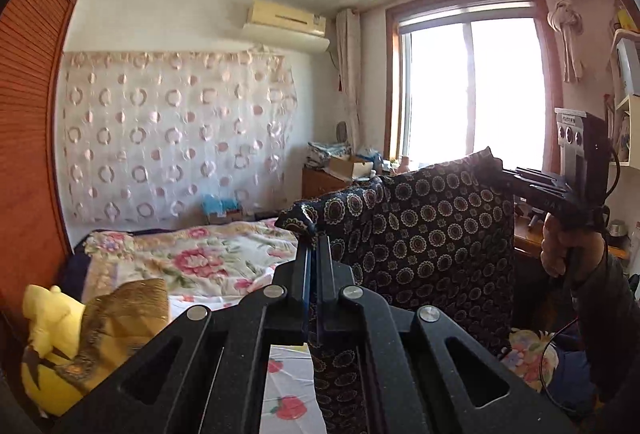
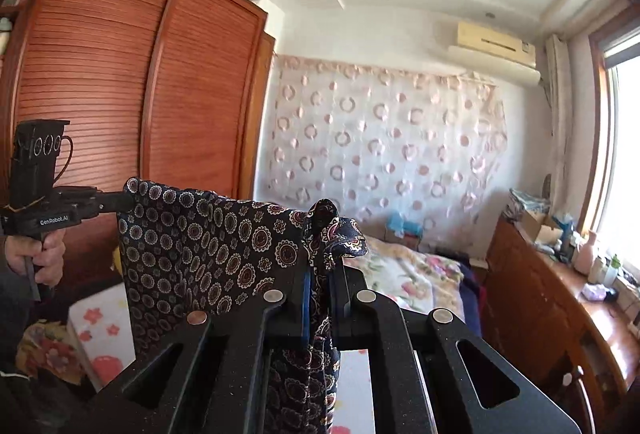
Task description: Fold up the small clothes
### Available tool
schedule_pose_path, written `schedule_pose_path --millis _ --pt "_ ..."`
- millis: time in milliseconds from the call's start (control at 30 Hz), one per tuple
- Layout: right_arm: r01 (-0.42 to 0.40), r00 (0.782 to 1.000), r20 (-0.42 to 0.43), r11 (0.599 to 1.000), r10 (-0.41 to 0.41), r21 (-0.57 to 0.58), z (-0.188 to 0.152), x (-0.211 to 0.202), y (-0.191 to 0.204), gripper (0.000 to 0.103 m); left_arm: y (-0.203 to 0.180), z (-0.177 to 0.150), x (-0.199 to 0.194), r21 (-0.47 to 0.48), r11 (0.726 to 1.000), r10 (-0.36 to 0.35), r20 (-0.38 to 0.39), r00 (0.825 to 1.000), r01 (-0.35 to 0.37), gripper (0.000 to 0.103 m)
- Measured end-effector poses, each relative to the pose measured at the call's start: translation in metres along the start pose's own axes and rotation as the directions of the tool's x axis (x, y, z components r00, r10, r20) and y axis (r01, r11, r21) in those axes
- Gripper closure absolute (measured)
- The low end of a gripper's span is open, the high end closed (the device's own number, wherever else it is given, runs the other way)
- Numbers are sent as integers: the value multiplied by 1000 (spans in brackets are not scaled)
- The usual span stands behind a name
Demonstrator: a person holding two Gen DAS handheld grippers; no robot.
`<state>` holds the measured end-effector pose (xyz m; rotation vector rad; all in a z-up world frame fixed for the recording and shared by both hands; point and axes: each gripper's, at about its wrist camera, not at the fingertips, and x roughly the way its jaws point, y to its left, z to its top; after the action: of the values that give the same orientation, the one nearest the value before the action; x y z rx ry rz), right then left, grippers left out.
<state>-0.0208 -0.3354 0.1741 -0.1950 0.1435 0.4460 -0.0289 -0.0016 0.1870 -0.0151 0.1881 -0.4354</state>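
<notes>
Above the floral-quilted bed (image 1: 208, 258) we hold the dark navy medallion-print cloth (image 1: 432, 234) stretched in the air; thin and limp, it drapes, so corners suit gripping. Left gripper (image 1: 314, 234) and right gripper (image 2: 320, 266) each pinch an upper corner.

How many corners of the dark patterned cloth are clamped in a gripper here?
2. One top corner of the dark patterned cloth sits in the left gripper, the other in the right gripper, stretched between them above the bed. The lower corners hang hidden.
</notes>
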Motion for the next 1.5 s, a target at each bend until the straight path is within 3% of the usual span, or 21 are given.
schedule_pose_path --millis 200,233,400,500,533,567,667,767,900,1067,1233,1300,1467,1500 --pt "-104 994 32 995 104 -2 16 -14 22 97 31 5 -16 -13 998 69 26 997 -68 101" --pt "-118 993 32 993 118 7 8 -12 9 97 37 4 -12 -17 996 84 18 996 -84 101" --pt "-114 993 -38 993 116 36 -6 41 -22 97 75 -10 49 -17 982 185 -57 981 -186 101" --pt "-66 993 -96 994 74 89 -2 87 -43 96 112 -36 116 11 969 243 -188 952 -245 100" --pt "-43 991 -125 993 57 113 -3 110 -48 95 125 -49 141 16 965 257 -252 933 -261 100" --pt "-29 984 -168 989 54 147 -7 136 -53 87 145 -68 169 3 956 277 -327 904 -292 100" --pt "64 940 -342 984 -2 168 -40 207 -65 82 171 -119 204 -35 948 270 -444 854 -317 100" --pt "76 900 -435 965 43 252 -82 234 -77 82 169 -157 209 -38 957 234 -490 840 -289 85" --pt "51 871 -487 974 64 220 -110 229 -75 82 151 -182 198 -74 967 173 -517 838 -245 67" --pt "23 851 -520 985 70 169 -119 206 -70 81 130 -201 181 -101 965 151 -538 829 -241 65" --pt "-10 814 -573 988 98 154 -121 206 -43 79 112 -225 182 -81 972 128 -604 786 -220 65" --pt "-57 802 -578 982 152 178 -124 199 -36 79 109 -233 185 -73 972 129 -623 772 -222 65" --pt "-94 788 -589 981 179 171 -127 195 -25 79 104 -252 192 -58 974 125 -669 732 -220 65" --pt "-94 782 -597 980 180 173 -126 194 -25 79 102 -253 193 -48 974 134 -666 734 -221 65"
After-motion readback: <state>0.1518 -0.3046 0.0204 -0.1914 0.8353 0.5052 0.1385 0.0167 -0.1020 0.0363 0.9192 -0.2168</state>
